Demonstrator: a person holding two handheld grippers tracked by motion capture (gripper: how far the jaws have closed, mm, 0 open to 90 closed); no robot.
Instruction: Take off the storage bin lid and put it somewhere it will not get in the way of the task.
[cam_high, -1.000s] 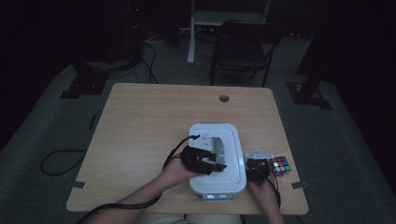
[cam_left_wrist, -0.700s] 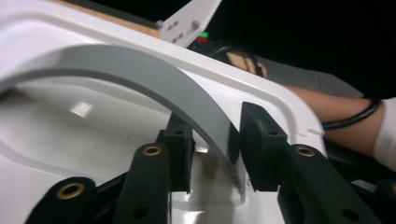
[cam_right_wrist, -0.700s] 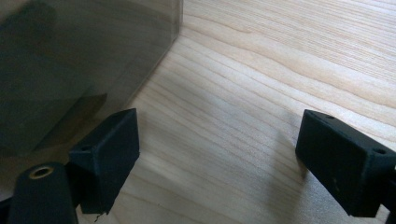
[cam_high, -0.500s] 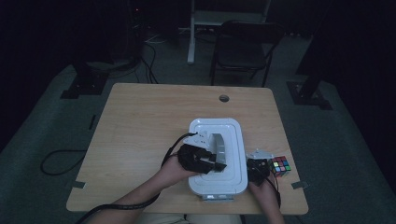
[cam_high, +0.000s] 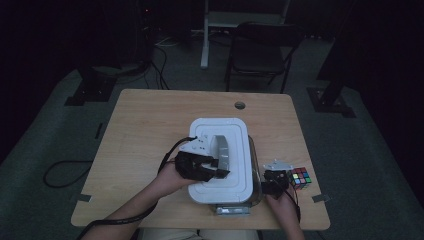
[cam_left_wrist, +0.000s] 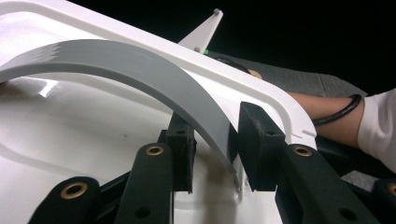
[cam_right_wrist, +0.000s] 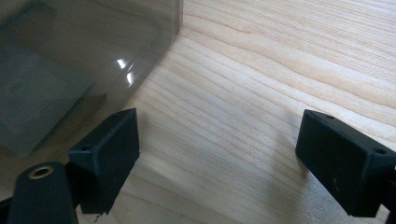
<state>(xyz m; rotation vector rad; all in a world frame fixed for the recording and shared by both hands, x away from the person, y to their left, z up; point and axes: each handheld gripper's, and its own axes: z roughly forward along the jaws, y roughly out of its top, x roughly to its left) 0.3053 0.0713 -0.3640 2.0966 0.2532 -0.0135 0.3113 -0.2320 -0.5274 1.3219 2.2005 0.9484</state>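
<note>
Left hand-held gripper (cam_left_wrist: 212, 149) clamping the grey handle (cam_left_wrist: 140, 70) of the white lid (cam_high: 220, 155), right hand-held gripper (cam_right_wrist: 219, 154) resting wide open, holding nothing, over the desk (cam_right_wrist: 280, 70)

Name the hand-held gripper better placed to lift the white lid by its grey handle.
Left hand-held gripper: its jaws straddle the grey arched handle. The right hand-held gripper hangs open over bare wood.

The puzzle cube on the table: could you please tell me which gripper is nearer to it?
Right. The right gripper sits just beside the puzzle cube, open over bare table. The left gripper is farther off, its jaws around the grey handle of the white lid.
</note>
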